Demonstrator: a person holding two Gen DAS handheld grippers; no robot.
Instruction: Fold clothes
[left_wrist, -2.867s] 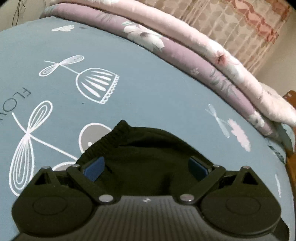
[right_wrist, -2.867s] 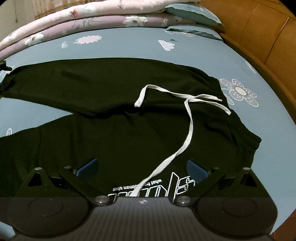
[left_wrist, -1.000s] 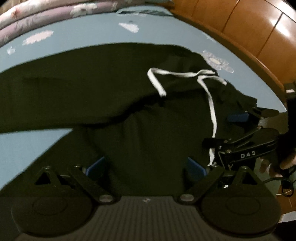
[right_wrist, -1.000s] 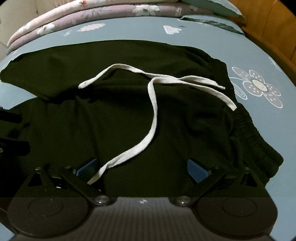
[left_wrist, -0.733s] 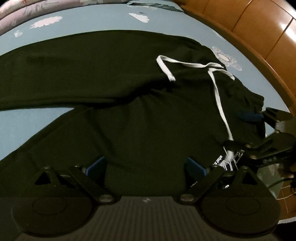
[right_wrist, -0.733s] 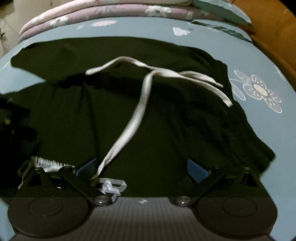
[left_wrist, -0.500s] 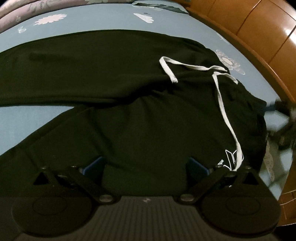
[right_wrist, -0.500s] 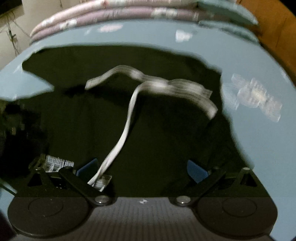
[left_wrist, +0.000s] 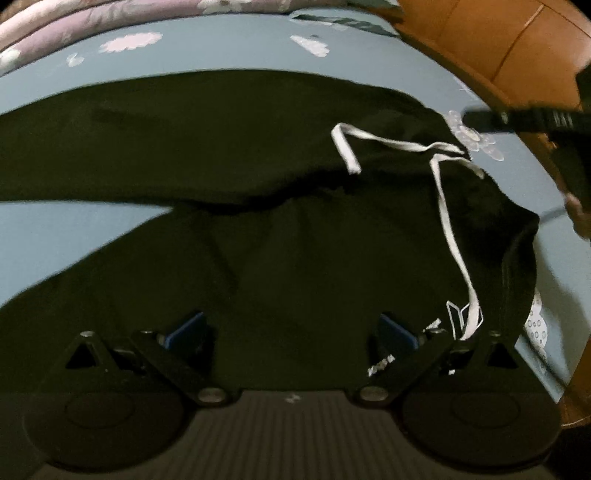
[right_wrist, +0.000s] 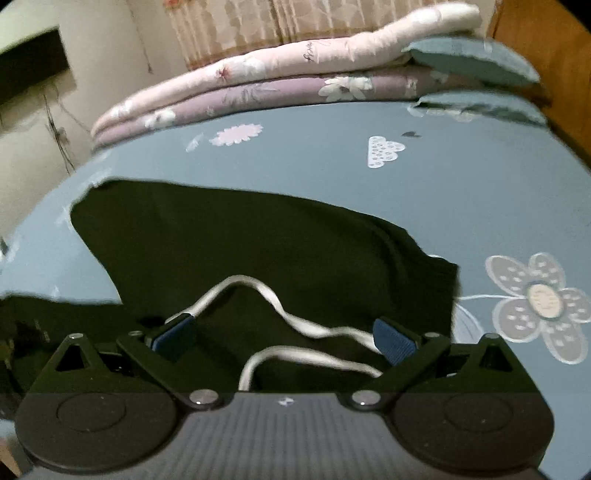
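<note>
**Black trousers (left_wrist: 258, 155) spread on blue bedsheet (right_wrist: 332, 162), unfolded**

Laid flat, legs apart, waistband toward wooden headboard (left_wrist: 517, 44); likely spread so for a lengthwise fold. White drawstring (left_wrist: 447, 221) loose across the front, apt to snag. Left gripper (left_wrist: 291, 328): fingers wide apart, empty, low over near leg. Right gripper (right_wrist: 284, 338): wide apart, empty, straddling drawstring at waistband, probably lining up a corner grasp. Folded quilts (right_wrist: 295, 74) stacked beyond, out of the way.

Black drawstring trousers (left_wrist: 258, 192) sprawl over most of blue patterned bedsheet (right_wrist: 443, 192). Loose white drawstring (left_wrist: 448, 221) trails across waist, snag risk. Bare sheet open beyond far leg. Folded pink and purple quilts (right_wrist: 280, 77) block far edge; wooden headboard (left_wrist: 498, 40) walls right side.
</note>
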